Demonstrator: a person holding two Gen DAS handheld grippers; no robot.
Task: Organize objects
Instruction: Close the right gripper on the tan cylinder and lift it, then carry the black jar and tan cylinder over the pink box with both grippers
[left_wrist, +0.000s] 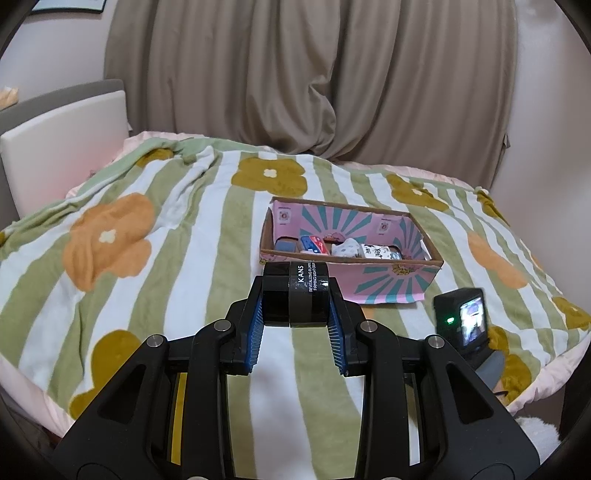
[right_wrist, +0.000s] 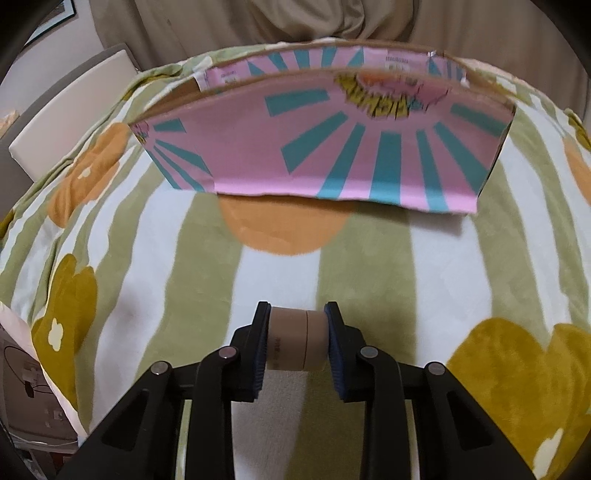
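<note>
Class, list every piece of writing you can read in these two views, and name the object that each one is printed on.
"KANS": white capitals on the black cylindrical jar clamped in the left gripper.
Two smaller lines beneath it start "REVITALIZING"; the rest is too small to read.
Small labels inside the pink-and-teal cardboard box: unreadable.
Faint print on the tan cardboard tube in the right gripper: blurred.

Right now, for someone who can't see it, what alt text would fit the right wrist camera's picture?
The right gripper clamps a small tan cylinder above a green-striped flowered blanket. Beyond it stands a pink cardboard box with teal rays; beige curtains hang behind.
</note>
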